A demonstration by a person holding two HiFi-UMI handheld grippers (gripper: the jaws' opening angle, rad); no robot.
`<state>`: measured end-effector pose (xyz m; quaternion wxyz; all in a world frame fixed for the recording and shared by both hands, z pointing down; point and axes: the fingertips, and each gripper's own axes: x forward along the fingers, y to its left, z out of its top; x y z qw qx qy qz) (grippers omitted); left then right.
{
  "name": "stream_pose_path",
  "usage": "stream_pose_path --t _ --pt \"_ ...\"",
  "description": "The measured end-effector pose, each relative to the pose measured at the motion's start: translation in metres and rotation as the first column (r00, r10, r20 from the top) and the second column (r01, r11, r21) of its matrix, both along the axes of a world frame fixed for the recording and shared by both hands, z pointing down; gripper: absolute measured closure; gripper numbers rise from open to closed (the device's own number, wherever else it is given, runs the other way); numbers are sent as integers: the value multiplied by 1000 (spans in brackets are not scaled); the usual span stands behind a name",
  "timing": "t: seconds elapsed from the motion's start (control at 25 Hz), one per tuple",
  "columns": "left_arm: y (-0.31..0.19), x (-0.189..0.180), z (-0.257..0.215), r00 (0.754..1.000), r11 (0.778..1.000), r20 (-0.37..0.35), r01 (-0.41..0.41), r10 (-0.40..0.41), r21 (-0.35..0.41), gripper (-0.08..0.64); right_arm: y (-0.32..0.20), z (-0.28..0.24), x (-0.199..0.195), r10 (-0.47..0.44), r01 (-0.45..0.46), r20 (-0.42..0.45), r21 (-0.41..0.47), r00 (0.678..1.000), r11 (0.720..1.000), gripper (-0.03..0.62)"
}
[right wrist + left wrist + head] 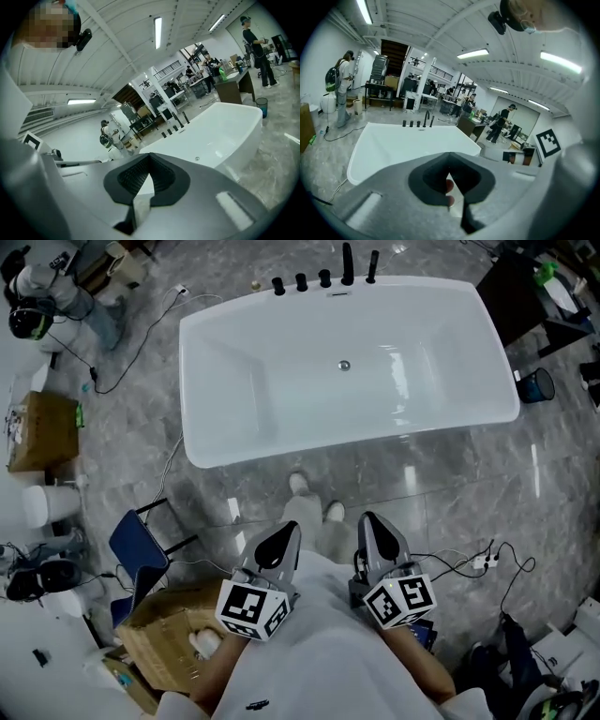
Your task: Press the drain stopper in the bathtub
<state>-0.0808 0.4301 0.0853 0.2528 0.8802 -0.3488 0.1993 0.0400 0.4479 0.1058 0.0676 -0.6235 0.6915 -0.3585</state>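
Note:
A white freestanding bathtub (217,452) stands on the grey stone floor ahead of my feet. Its small round metal drain stopper (344,365) sits in the middle of the tub floor, toward the tap side. Black taps (324,277) line the far rim. Both grippers are held close to my body, well short of the tub. The left gripper (282,541) is shut, with nothing held in it. The right gripper (373,529) is shut and empty too. The right gripper view shows the tub (225,126) and the stopper (197,159) beyond its closed jaws. The left gripper view shows the tub (393,143).
A cardboard box (164,634) and a blue chair (136,545) stand at my left. Cables (469,563) trail over the floor at right. A dark bin (537,385) sits past the tub's right end, another box (42,432) at far left. People stand in the background.

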Motion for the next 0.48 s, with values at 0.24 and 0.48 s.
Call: stream_pose_path --t 0.24,0.48 --pt "-29 39 13 996 996 -10 -86 86 -4 560 -23 11 26 27 -27 -17 -7 999 1000 597" --pt "-89 63 14 992 993 -55 -113 111 -29 560 -74 -5 48 70 -70 -82 11 994 998 597"
